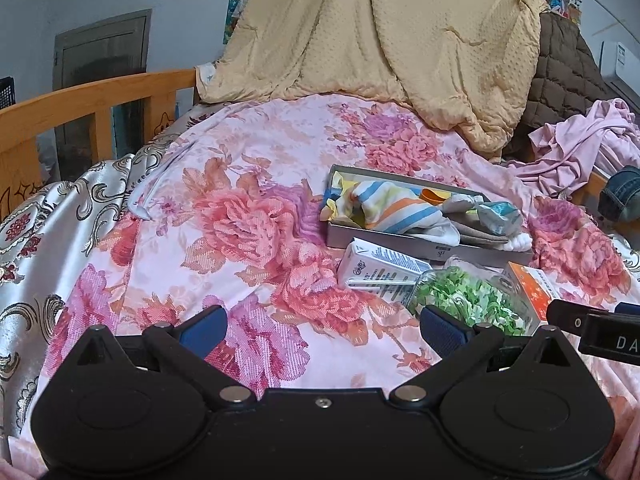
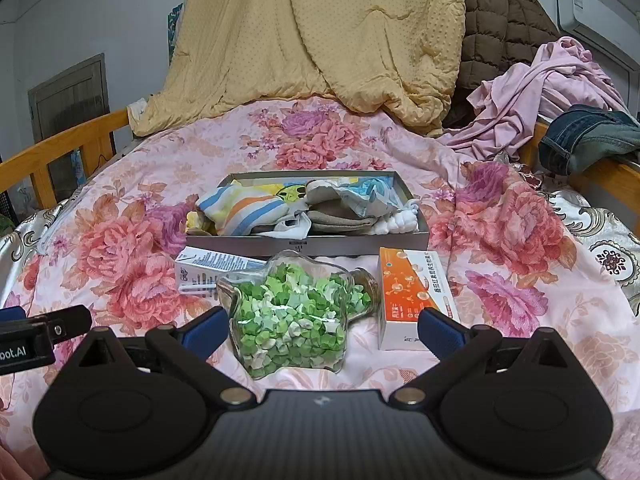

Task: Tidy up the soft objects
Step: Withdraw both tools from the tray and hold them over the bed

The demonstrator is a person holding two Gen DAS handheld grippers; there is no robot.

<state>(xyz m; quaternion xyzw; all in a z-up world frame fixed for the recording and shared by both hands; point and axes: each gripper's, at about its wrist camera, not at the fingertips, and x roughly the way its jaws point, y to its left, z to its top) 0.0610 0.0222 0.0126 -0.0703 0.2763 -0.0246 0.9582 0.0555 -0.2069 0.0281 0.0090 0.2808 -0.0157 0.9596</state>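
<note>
Two tongs in play, both spread wide and holding nothing.

From the left wrist: left gripper [image 1: 324, 316] hovering low over the floral bedspread [image 1: 240, 220], fingers apart, nothing between them. Ahead and to the right, a grey tray [image 1: 400, 246] already heaped with soft pieces: a striped sock [image 1: 400, 208] on top, a beige cloth beneath, a white knitted piece [image 1: 518, 242] spilling over the near right corner. Just in front of the tray, hard things: a white carton [image 1: 376, 268], a glass jar of green paper stars [image 1: 468, 296], an orange box [image 1: 528, 288]. Well beyond, at the right, a crumpled pink garment [image 1: 580, 140].

From the right wrist: right gripper [image 2: 322, 316] likewise open and empty, poised right over the jar [image 2: 288, 312], with the orange box [image 2: 416, 292] beside its right finger. Tray [image 2: 308, 242] straight ahead, knitted piece [image 2: 404, 222] draped across the rim.

Probably best next: lift clear of the jar first to avoid rolling it, then reach over to the tray. Pinch the overhanging piece at its bulk, not a loose edge, and tuck inward. Keep the left tongs ready to press the striped sock [image 2: 244, 208] down so nothing is dragged out with it.
</note>
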